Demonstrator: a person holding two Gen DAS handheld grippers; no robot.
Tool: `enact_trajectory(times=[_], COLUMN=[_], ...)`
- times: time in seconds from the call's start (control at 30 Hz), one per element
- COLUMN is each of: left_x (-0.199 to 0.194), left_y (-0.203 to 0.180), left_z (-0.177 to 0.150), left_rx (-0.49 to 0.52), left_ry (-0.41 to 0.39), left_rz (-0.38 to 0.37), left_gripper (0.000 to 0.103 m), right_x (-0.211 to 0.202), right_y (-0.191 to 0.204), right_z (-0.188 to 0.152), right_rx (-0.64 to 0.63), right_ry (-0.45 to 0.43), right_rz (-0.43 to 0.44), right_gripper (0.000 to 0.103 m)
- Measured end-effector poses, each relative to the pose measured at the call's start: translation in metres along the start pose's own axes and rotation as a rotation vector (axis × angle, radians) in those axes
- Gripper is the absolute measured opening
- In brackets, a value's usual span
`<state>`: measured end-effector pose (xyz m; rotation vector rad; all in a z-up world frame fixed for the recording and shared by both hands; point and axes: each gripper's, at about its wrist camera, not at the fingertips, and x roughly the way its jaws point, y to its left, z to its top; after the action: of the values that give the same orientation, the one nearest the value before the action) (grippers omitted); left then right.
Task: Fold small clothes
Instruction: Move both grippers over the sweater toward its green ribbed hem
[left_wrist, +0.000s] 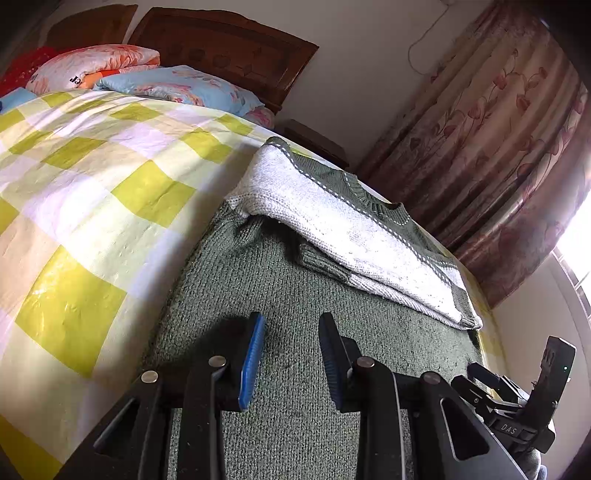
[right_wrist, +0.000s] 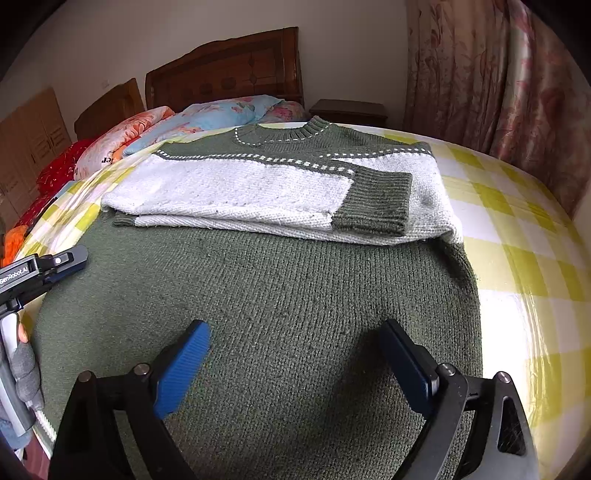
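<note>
- Bedroom setting: bed (right_wrist: 517, 229) with yellow-and-white checked cover, carved wooden headboard (right_wrist: 225, 70) at upper centre of the right wrist view, floral pillows (right_wrist: 207, 114) at upper left, patterned curtain (right_wrist: 491, 74) at upper right.
- Green-and-white knitted sweater (right_wrist: 258, 288): lies flat on the bed cover, filling the middle and lower frame of both views; neck (right_wrist: 291, 133) toward the headboard, green body toward the cameras.
- Sleeves (right_wrist: 236, 188): both white sleeves lie folded across the chest band, one green ribbed cuff (right_wrist: 373, 203) at centre right, on top.
- Step, as judged: sleeve folds look done; the bottom-up fold of the body is not yet made.
- Next move, as judged: each gripper takes a corner of the hem nearest the cameras and carries it toward the neck, both sides kept level so the sleeves do not shift.
- Right gripper (right_wrist: 295, 354): jaws wide apart, blue pads (right_wrist: 181, 373) above the green knit, holding nothing; contact with the fabric cannot be told.
- Left gripper (left_wrist: 291, 358): jaws moderately apart, narrower than the right, over the green body, empty; also seen at the left edge of the right wrist view.
</note>
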<state>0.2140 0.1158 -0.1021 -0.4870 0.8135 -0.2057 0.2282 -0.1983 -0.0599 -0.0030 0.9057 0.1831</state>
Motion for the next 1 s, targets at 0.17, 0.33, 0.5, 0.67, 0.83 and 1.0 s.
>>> enact_trajectory(times=[0.17,0.33,0.5,0.67,0.83,1.0], left_x=[-0.003,-0.021,-0.032,0.003,-0.003,-0.017], left_y=[0.001,-0.004,-0.077,-0.078,-0.043,-0.017], left_z=[0.000,-0.001,-0.010,-0.034,-0.027,-0.025], left_rx=[-0.010,-0.034,0.226,0.333,0.318,0.251], left_ry=[-0.014,-0.064,-0.028,0.101,0.126,0.120], left_rz=[0.019,0.064,-0.004,0.082,0.104,0.077], left_gripper=[0.031,0.029,0.031,0.031,0.026,0.025], right_x=[0.000,-0.008,-0.011,-0.001,-0.014,-0.032], right_y=[-0.002,-0.006,0.015,0.033,0.005,-0.021], right_z=[0.000,0.000,-0.003,-0.015,-0.029,-0.044], right_rx=[0.012,0.055,0.005,-0.109,-0.073,-0.038], right_ry=[-0.007,-0.033,0.008,0.073,0.082,0.085], right_rz=[0.011,-0.043,-0.018,-0.057,-0.066,-0.093], right_gripper=[0.103,0.103,0.103,0.103,0.103,0.103])
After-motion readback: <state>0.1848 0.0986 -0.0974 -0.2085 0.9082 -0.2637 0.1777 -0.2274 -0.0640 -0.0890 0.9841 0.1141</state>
